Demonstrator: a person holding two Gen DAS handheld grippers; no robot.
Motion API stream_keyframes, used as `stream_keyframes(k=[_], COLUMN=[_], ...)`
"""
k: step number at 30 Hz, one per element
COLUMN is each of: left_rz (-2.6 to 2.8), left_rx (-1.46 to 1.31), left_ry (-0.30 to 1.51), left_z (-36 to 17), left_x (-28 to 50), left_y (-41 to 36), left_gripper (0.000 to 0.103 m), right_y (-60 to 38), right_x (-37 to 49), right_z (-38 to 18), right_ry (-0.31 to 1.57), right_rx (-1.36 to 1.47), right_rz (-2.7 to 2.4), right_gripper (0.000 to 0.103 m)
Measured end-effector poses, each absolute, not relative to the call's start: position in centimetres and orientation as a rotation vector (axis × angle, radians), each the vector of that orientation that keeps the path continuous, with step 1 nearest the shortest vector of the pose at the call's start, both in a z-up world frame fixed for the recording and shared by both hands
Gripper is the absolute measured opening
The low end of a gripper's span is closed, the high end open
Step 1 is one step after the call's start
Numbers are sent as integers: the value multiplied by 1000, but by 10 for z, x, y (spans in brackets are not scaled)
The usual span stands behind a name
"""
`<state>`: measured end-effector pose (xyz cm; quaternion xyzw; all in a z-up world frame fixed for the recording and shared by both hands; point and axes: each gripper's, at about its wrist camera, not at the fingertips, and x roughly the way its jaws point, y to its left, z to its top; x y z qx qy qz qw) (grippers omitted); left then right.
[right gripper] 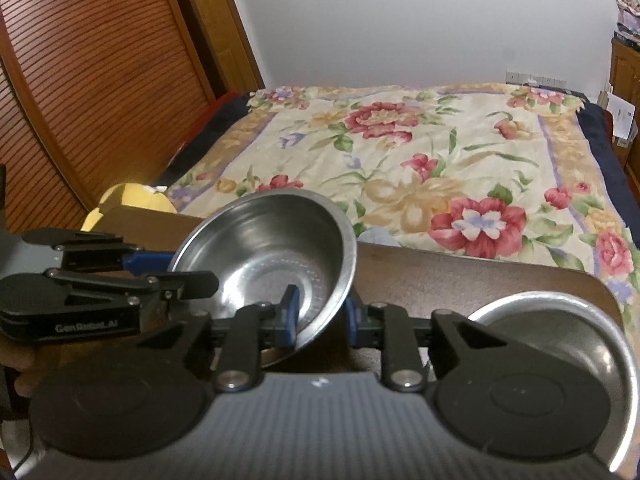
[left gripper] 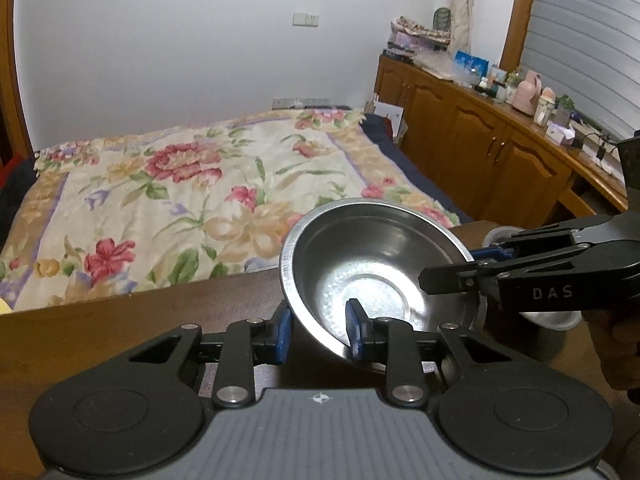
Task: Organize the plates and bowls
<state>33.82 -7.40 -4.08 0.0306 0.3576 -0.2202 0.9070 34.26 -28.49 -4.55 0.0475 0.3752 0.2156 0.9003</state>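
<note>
A shiny steel bowl hangs tilted above the dark wooden table. My left gripper is shut on its near rim, one blue pad inside the bowl and one outside. My right gripper comes in from the right and clamps the opposite rim. In the right wrist view my right gripper pinches the bowl's wall between its blue pads, and my left gripper holds the rim at the left. A second steel dish lies on the table at the right.
A bed with a flowered cover lies just past the table's far edge. A wooden cabinet crowded with small items runs along the right wall. A slatted wooden door and a yellow object are at the left.
</note>
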Motion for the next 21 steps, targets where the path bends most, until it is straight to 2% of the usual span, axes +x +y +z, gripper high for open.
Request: stream_keyframes(k=[21], left_rz=[-510], left_rx=[86], left_ry=[665], left_z=[-13], left_x=[262], left_y=[-74], left_gripper=[30], right_y=[-296], right_x=[285], right_z=[-20], right_ry=[730], right_rx=[92], right_rz=[420], right_gripper=[25])
